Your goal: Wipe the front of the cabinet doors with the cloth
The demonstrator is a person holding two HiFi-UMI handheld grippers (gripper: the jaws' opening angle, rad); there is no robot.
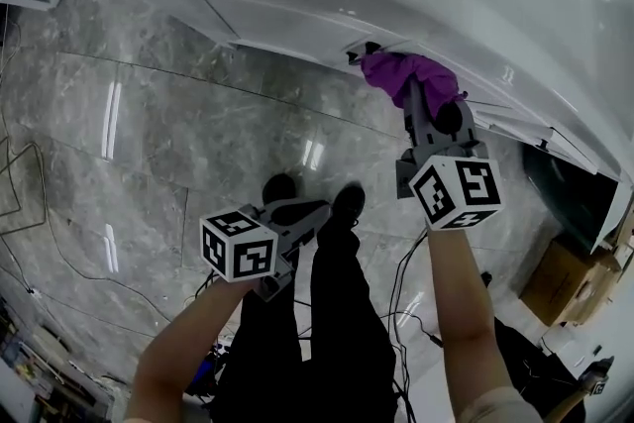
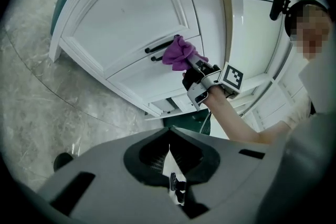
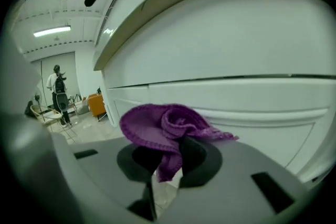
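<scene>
Pressing against the glossy white cabinet door [image 2: 126,18], the purple cloth [image 3: 163,126] is a soft, knitted piece bunched into loose folds with a ribbed hem. It sits near the door's lower right corner, just beside two slim dark bar handles [image 2: 157,50]. The door has a smooth painted finish, with a recessed flat panel framed by raised moulding. The right gripper [image 3: 168,152] has its matte grey jaws clenched on the cloth. A fold is pinched between them, and the rest spills over the tips onto the cabinet front. The left gripper [image 2: 169,152] hangs low over the polished grey marble floor [image 1: 149,114], whose veined tiles reflect the ceiling lights. It is well apart from the cabinet and points toward it. Its jaws are drawn together at the tips with nothing between them.
</scene>
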